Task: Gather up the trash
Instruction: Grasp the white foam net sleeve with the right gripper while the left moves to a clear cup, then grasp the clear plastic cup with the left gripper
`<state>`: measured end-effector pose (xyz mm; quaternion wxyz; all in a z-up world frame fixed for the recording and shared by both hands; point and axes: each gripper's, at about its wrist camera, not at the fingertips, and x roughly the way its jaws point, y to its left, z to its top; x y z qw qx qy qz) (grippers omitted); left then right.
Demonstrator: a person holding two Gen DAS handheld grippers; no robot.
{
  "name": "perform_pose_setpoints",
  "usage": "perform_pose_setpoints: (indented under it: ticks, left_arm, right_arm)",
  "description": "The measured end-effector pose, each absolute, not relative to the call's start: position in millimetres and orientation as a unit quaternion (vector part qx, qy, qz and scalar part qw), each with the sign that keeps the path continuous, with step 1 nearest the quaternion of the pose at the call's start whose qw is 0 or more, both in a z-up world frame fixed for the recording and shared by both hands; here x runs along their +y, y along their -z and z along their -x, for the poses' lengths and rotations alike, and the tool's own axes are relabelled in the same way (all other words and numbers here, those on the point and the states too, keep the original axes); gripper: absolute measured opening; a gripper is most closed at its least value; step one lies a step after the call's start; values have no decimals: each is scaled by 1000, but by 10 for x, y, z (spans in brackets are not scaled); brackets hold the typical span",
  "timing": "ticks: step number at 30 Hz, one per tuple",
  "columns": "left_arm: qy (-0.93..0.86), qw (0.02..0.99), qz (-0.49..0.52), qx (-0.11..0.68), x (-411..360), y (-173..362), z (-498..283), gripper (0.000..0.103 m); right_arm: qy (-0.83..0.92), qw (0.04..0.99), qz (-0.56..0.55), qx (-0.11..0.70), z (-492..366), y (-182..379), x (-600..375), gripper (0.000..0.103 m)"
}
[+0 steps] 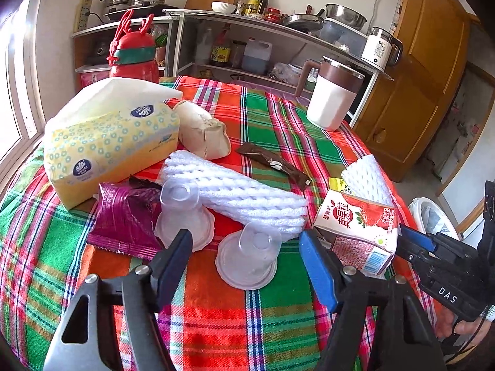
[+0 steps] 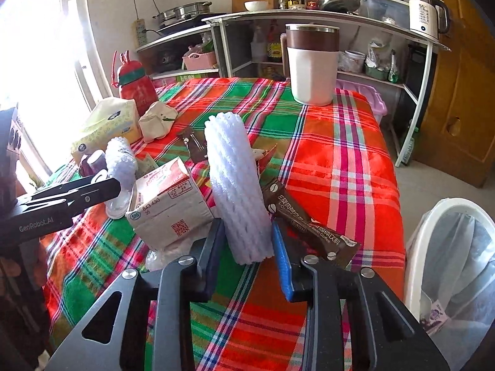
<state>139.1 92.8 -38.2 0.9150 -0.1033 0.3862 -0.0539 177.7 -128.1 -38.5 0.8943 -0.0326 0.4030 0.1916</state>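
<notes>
Right wrist view is showing the right claw [image 2: 247, 244] pinching the foam fruit net [image 2: 235, 191], its long axis running up-frame, lined bin [image 2: 448, 247] lower right.

I see a plaid-clothed table [image 1: 263, 324] bearing a yellow tissue pack [image 1: 108, 145], white foam sleeves [image 1: 241, 194], a strawberry milk carton [image 1: 359, 232], clear plastic cups [image 1: 247, 256] and a white-brown jug [image 1: 331, 99].

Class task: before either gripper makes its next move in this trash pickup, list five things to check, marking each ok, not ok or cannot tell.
1. Right gripper jaws on both sides of the foam sleeve: ok.
2. Grip firm enough to lift: cannot tell.
3. Coffee wrapper clear of that grip: not ok, it lies against the blue finger.
4. Bin mouth open beside the table: ok.
5. Left gripper jaws open around the clear cup: ok.
</notes>
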Motion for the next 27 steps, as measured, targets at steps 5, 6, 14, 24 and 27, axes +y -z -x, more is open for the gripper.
perform_pose_setpoints:
  ticks: [5,6,14,24,27]
  left_arm:
    - [58,913,99,390,909,403,-1420,54]
    - [57,915,100,388,911,396,-1416,52]
    - [61,913,97,391,903,396,-1397,32]
    - [72,914,89,390,853,331,-1263,30]
    - [74,913,86,391,821,309,-1201,30]
  right_arm:
    - [-190,896,33,399,-1765,378,-1268,25]
    - [-189,897,31,398,-1762,374,-1272,25]
    - [-181,901,17,395,-1733,357,-1309,23]
    - [-180,904,-1,389,-1633,315,-1381,22]
    - [-179,906,-7,383,-1586,284,-1406,21]
